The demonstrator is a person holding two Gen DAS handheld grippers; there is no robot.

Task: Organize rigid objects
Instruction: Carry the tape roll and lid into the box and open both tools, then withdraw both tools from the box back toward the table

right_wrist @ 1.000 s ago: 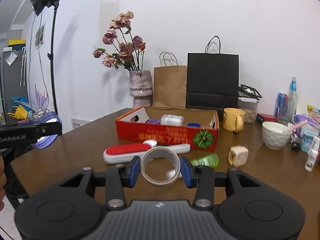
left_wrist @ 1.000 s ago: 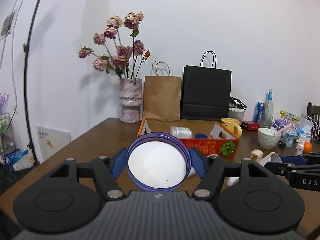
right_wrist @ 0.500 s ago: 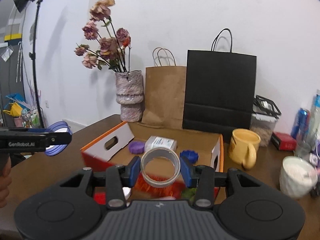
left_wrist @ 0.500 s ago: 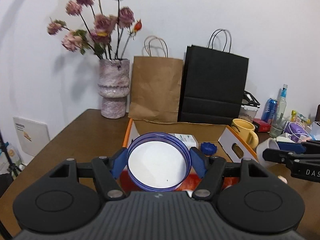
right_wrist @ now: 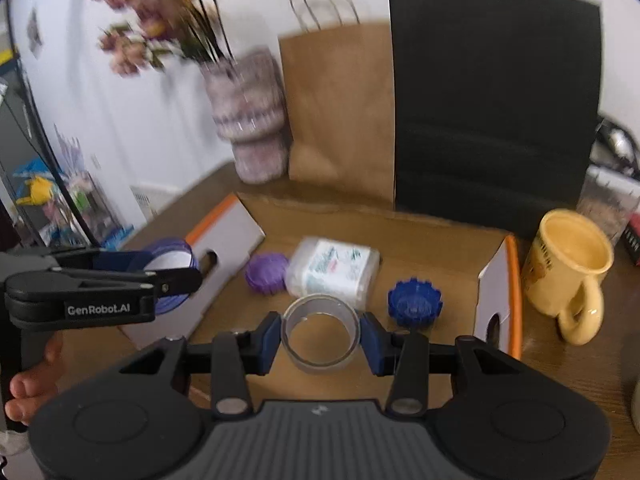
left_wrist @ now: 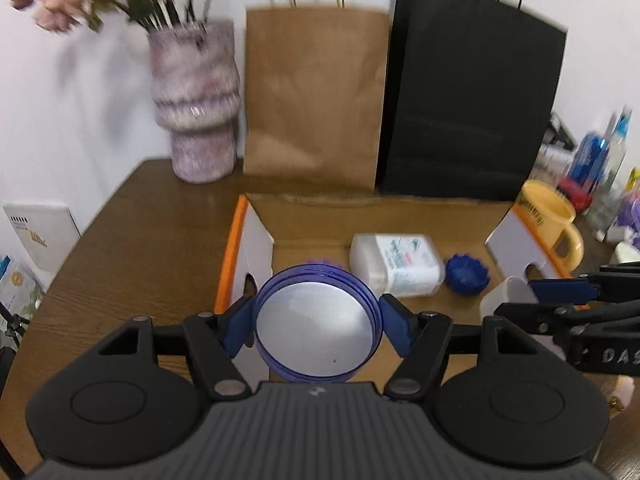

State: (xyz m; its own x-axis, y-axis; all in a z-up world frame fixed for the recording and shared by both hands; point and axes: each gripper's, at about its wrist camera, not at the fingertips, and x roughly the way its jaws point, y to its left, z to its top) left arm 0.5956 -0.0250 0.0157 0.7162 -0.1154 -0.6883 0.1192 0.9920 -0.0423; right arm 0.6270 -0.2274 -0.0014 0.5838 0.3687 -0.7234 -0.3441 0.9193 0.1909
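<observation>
A lived-in home room is showing here. A vase of dried roses (left_wrist: 192, 104) is standing on a wooden table (left_wrist: 160, 216). Just right of the vase, paper shopping bags (left_wrist: 316, 92) are leaning against the wall, and a yellow mug (right_wrist: 568, 268) is sitting farther right.

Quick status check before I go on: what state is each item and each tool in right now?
Left tool: shut on the blue lid.
Right tool: shut on the tape roll.
Cardboard box: open, flaps up.
White container: lying on its side in the box.
Purple cap: loose in the box.
Blue cap: loose in the box.
Yellow mug: upright, outside the box.
</observation>
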